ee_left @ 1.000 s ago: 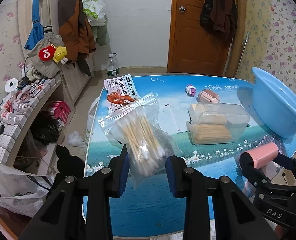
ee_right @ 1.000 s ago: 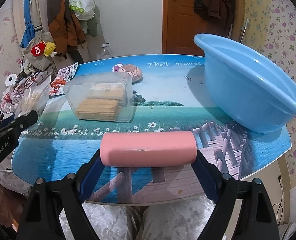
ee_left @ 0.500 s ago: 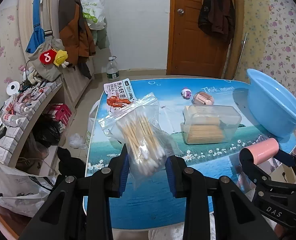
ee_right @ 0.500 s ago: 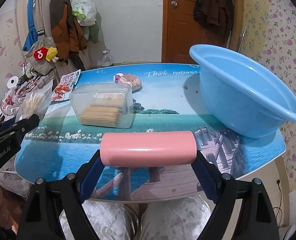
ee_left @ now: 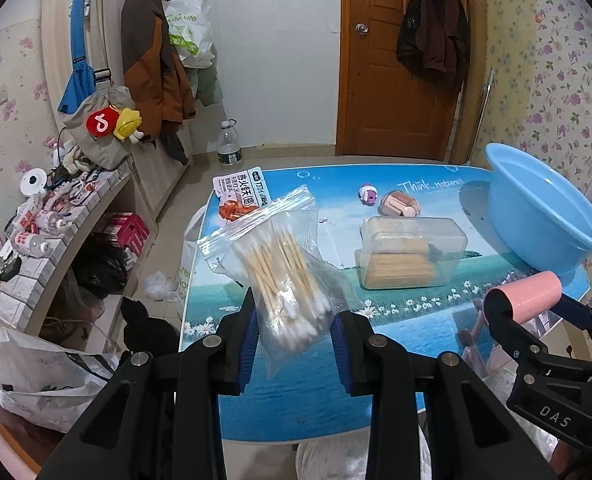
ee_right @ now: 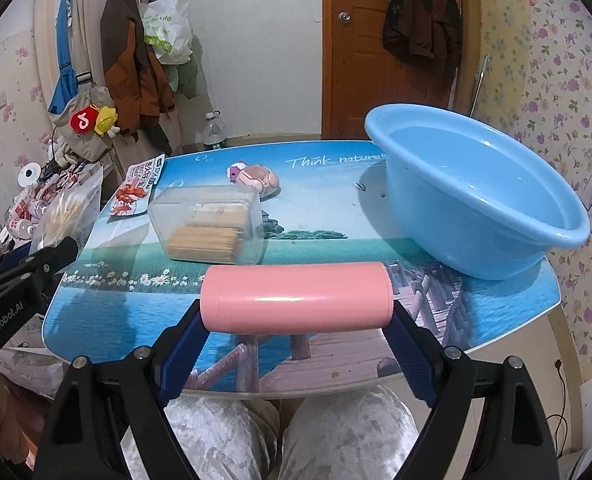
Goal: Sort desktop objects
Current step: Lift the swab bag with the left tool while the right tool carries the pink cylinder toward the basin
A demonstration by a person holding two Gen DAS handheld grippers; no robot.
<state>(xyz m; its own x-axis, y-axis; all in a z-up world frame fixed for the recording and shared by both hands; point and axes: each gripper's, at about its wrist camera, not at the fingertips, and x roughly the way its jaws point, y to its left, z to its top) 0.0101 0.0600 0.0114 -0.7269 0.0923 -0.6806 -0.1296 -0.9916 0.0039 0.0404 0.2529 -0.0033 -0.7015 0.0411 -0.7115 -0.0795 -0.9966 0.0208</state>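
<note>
Left wrist: cotton swabs (ee_left: 291, 300) in zip bag (ee_left: 271, 236), sticks in clear box (ee_left: 410, 252).

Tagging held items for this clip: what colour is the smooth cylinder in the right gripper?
Pale pink. The plastic cylinder shows best in the right wrist view, lying crosswise between the blue pads.

both grippers have lifted higher above the table (ee_right: 336, 208) (swab bag (ee_left: 279, 272) and pink cylinder (ee_right: 296, 298) with them).

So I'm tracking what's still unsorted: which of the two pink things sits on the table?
The small pink case beside the purple toy; the pink cylinder is clamped in the right gripper.
</note>
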